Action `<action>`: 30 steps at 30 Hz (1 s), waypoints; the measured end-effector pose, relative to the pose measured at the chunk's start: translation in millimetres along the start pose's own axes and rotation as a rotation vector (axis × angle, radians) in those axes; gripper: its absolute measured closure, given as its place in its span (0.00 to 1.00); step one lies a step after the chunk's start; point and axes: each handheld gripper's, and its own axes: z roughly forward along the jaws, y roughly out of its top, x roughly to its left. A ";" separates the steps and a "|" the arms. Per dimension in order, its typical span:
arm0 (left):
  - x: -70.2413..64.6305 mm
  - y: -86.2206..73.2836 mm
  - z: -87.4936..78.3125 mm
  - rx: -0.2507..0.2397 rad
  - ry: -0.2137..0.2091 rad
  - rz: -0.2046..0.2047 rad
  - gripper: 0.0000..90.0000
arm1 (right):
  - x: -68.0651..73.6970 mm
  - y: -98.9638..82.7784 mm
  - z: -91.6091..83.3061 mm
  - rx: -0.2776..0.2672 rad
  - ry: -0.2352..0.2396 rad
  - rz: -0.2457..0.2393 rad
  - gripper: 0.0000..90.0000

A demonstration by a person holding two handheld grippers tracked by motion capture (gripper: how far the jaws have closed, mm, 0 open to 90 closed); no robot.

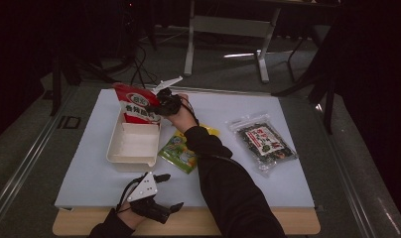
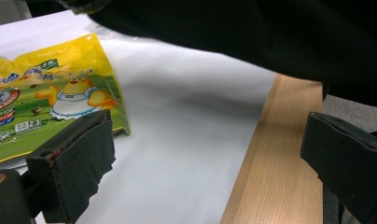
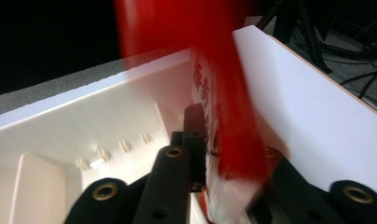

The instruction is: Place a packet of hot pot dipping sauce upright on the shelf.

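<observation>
A red and white snack bag [image 1: 136,104] stands upright at the far end of the white tray [image 1: 112,148]. My right gripper [image 1: 161,101] reaches it from the right. In the right gripper view the bag [image 3: 219,93] sits between the jaws of the gripper [image 3: 233,140] but is smeared with motion while the jaws and the tray wall [image 3: 107,107] are sharp, so it hangs loose rather than pinched. My left gripper [image 1: 171,191] rests open near the front edge with nothing between its jaws [image 2: 210,158].
A yellow-green snack bag [image 1: 178,148] [image 2: 46,107] lies right of the tray, partly under my right sleeve. A clear bag of dark seaweed [image 1: 263,141] lies at the right. A white board [image 1: 288,178] covers the wooden table [image 2: 270,163]; desk legs stand beyond.
</observation>
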 end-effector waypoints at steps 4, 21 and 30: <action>-0.5 0.3 1.8 0.007 -0.003 0.005 0.04 | 0.4 -0.5 -15.5 -0.013 -0.005 0.000 0.86; 0.1 0.7 4.0 0.014 0.003 0.006 0.04 | -9.6 -28.3 -91.5 -0.014 -0.092 -0.012 0.83; -0.8 0.6 5.0 0.017 0.005 0.010 0.04 | -18.6 -51.8 -134.5 -0.016 -0.147 0.016 0.85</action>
